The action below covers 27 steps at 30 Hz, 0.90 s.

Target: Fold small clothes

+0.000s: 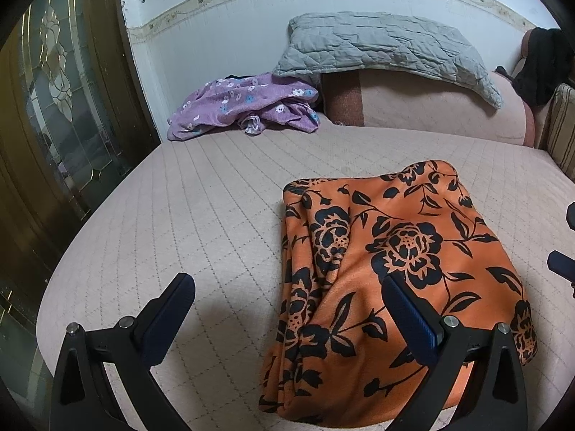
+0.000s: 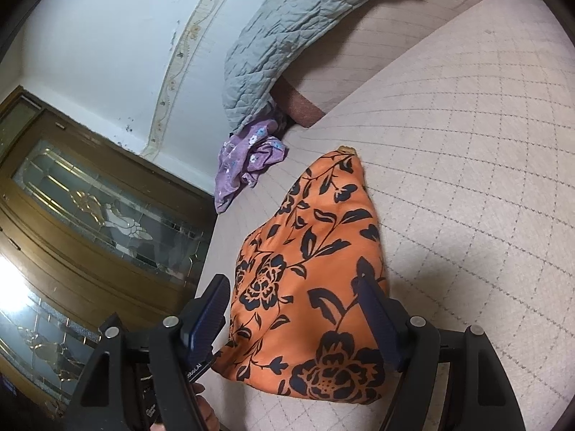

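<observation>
An orange garment with black flowers [image 1: 388,280] lies folded into a rough rectangle on the pink quilted bed [image 1: 201,215]. It also shows in the right wrist view [image 2: 312,287]. My left gripper [image 1: 287,283] is open above its near left edge and holds nothing. My right gripper [image 2: 293,283] is open over the garment's near end and holds nothing. The right gripper's fingertips [image 1: 560,262] show at the right edge of the left wrist view. A crumpled purple flowered garment [image 1: 244,106] lies at the far side of the bed and shows in the right wrist view [image 2: 248,161].
A grey quilted pillow [image 1: 388,46] rests on a pink bolster [image 1: 431,107] by the wall. A wooden door with patterned glass [image 1: 54,107] stands to the left of the bed. Dark clothing [image 1: 539,68] hangs at the far right.
</observation>
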### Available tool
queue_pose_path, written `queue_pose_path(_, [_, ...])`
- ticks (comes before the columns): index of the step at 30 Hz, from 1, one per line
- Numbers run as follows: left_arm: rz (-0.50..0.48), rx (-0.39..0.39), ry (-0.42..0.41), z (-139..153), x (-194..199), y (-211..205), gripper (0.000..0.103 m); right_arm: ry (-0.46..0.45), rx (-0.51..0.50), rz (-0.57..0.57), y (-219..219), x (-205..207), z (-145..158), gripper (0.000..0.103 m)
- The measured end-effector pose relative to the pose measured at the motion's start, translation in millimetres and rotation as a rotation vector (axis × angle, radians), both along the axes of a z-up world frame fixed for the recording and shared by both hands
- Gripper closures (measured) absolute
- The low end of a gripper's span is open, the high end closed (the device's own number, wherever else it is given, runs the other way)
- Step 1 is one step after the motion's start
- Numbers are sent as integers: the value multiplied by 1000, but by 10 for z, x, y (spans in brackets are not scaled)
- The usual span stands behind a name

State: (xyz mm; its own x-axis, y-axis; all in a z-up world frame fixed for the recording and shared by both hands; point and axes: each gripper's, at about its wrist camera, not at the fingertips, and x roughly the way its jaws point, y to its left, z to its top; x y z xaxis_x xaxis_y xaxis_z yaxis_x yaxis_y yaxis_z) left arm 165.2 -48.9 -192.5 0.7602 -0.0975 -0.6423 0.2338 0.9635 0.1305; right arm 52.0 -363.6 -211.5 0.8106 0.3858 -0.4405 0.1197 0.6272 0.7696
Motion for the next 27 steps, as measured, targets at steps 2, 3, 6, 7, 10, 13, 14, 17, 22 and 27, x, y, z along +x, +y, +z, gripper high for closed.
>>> queue_pose_path(2, [-6,-16,6,15,-5,-1,0,-1,13,-3,-16,-9,-2,27])
queue_pose_path(3, [-13,-25,7,26,-11,-2,0,-6,23,3,-16,-11,0,27])
queue_pose_path(6, [-25,-18,6,19,-16,-29,0,-19,5,12,11,0,38,27])
queue_pose_path(7, [-32,-19,17,9,-2,-32,0,-18,-7,11,20,9,45,27])
queue_pose_path(10, [-74,-93,81,12,65,22,0,-7,-5,7,16,24,30,27])
queue_pose_path(13, [-139,-220,177,-3,147,133,0,0,5,-6,-22,1,15,27])
queue_pose_path(14, [-161,-261,226,-32,189,170,0,6,6,-13,-42,-2,5,27])
queue_pose_path(17, [-138,-339,286,-74,280,332,0,36,20,-30,-113,6,-58,27])
queue_pose_path(22, [-127,-455,374,-154,411,590,0,101,90,20,-260,139,-266,26])
queue_pose_path(27, [-91,-567,486,-317,537,704,0,169,165,48,-335,253,-514,26])
